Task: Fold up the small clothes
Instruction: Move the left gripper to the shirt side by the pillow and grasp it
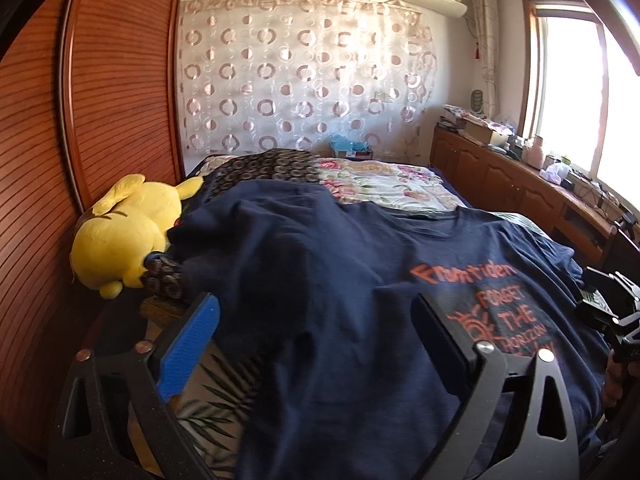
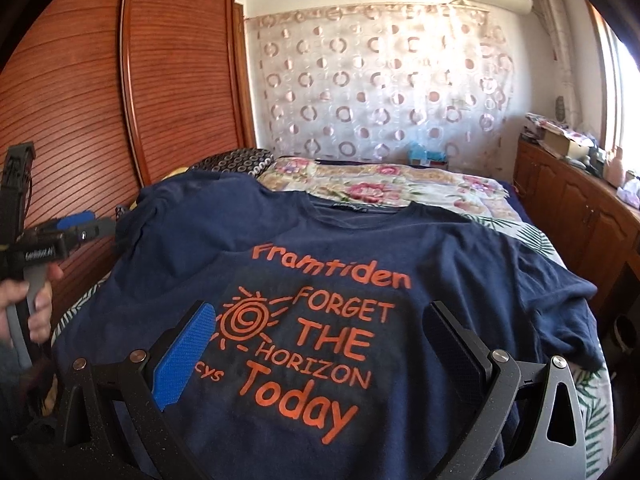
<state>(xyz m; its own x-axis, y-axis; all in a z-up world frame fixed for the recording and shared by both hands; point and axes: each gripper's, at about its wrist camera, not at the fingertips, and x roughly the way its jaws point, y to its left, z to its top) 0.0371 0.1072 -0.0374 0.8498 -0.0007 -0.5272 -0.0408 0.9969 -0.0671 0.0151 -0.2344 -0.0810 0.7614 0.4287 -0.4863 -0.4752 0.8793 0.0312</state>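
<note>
Both grippers open, nothing clamped: left gripper (image 1: pixel 316 316) hangs over the shirt's (image 1: pixel 360 264) left sleeve area, right gripper (image 2: pixel 320 328) over the orange print (image 2: pixel 312 332) on its chest. Navy shirt lies face up, spread flat on the bed (image 2: pixel 400 192), collar at the far side. Yellow plush (image 1: pixel 124 232) sits just left of the shirt by the wardrobe (image 1: pixel 100 80); hand (image 2: pixel 28 308) holds the left tool's grip.

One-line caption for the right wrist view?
Open right gripper hovers over navy printed T-shirt spread on bed.
</note>
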